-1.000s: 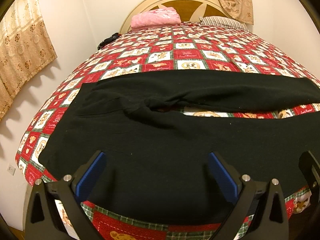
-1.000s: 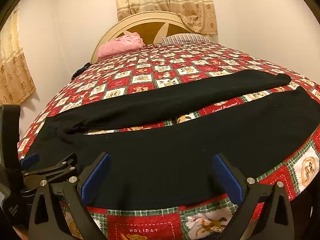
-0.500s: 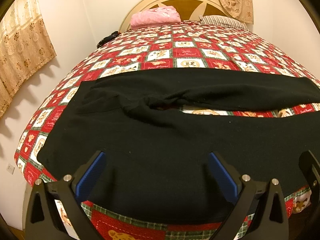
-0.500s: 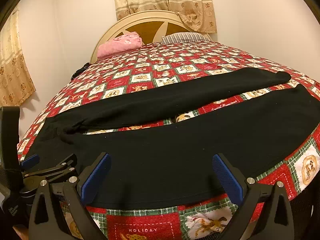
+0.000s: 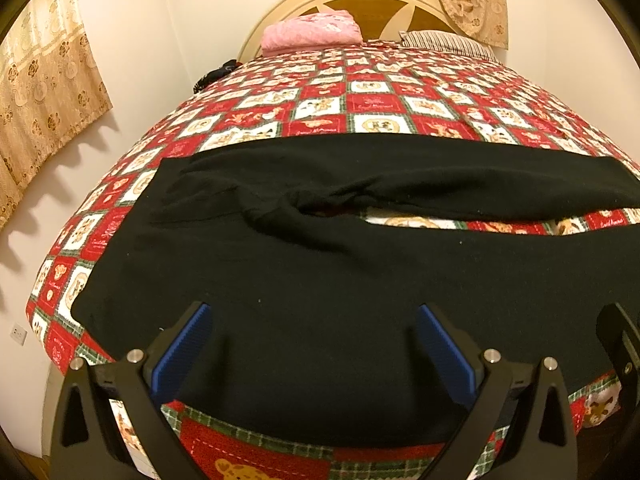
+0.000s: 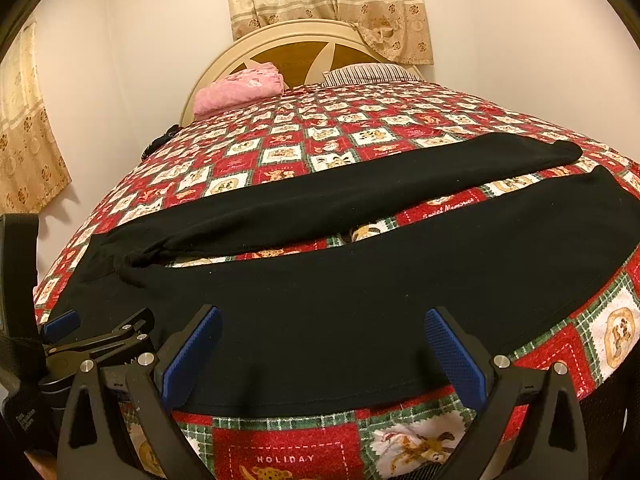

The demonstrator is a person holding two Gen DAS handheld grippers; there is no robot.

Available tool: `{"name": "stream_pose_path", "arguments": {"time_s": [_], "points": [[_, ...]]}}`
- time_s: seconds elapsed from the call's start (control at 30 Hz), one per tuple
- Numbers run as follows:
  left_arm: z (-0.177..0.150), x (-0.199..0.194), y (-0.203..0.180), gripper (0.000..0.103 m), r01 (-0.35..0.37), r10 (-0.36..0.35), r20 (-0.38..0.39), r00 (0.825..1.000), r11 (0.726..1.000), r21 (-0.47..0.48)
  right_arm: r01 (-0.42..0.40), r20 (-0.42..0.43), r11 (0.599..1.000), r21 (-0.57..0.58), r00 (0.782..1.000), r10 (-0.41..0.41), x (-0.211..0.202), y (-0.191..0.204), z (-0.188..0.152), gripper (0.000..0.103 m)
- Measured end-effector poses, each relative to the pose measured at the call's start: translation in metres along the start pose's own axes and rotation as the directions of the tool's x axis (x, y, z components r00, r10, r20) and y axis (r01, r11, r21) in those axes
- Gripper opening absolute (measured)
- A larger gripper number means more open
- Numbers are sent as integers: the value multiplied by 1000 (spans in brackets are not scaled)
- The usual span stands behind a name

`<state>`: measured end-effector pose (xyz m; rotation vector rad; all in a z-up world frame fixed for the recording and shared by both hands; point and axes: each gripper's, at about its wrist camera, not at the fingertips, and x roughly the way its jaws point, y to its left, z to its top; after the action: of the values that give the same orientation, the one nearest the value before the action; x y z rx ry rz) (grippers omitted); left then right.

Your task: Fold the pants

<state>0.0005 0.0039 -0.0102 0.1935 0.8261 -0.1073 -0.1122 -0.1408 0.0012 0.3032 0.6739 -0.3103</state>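
Pants black, spread flat across near end of bed, legs parted. Left claw wide open, empty, above waist end. Right claw wide open, empty, above near leg.

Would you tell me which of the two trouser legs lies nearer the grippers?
The wider leg along the bed's foot edge; the other leg lies beyond it, toward the headboard.

The pants run off the left wrist view's right edge; the dark bundle beside the pillow stays unidentifiable.
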Motion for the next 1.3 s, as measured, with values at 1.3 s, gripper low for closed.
{"name": "stream_pose_path", "arguments": {"time_s": [1.3], "points": [[122, 120, 200, 65, 183, -197, -117, 973, 976, -122, -129, 28, 986, -109, 991, 133, 43, 5, 89, 101]]}}
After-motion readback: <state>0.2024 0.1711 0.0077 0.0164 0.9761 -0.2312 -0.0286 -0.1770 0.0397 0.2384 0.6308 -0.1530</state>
